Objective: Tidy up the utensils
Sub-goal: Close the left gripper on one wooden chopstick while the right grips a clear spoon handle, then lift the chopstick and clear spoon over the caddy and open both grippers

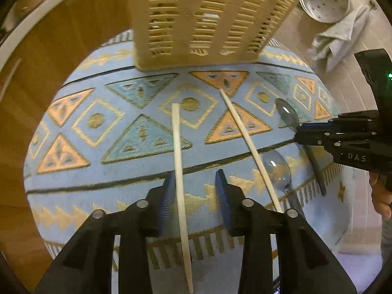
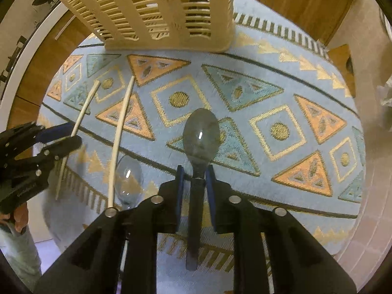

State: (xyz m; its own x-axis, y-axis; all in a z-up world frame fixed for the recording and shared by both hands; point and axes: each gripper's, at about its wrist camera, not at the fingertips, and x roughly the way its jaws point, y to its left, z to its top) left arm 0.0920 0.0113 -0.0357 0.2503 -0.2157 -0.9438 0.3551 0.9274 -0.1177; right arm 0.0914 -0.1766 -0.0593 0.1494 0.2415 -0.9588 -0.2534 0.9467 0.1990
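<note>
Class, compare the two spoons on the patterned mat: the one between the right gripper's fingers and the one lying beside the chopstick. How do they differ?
The spoon in the right gripper has its neck between the right gripper fingers; the loose spoon has no gripper at it.
The first spoon's dark handle shows in full; the loose spoon's handle is mostly hidden.
The loose spoon lies next to a chopstick; the other lies apart.
Both have shiny bowls pointing towards the utensil basket.

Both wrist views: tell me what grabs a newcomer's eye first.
The blue patterned mat fills both views, with a cream slotted basket standing at its far edge. Each gripper straddles a utensil: the left gripper a pale chopstick, the right gripper a grey spoon.
</note>
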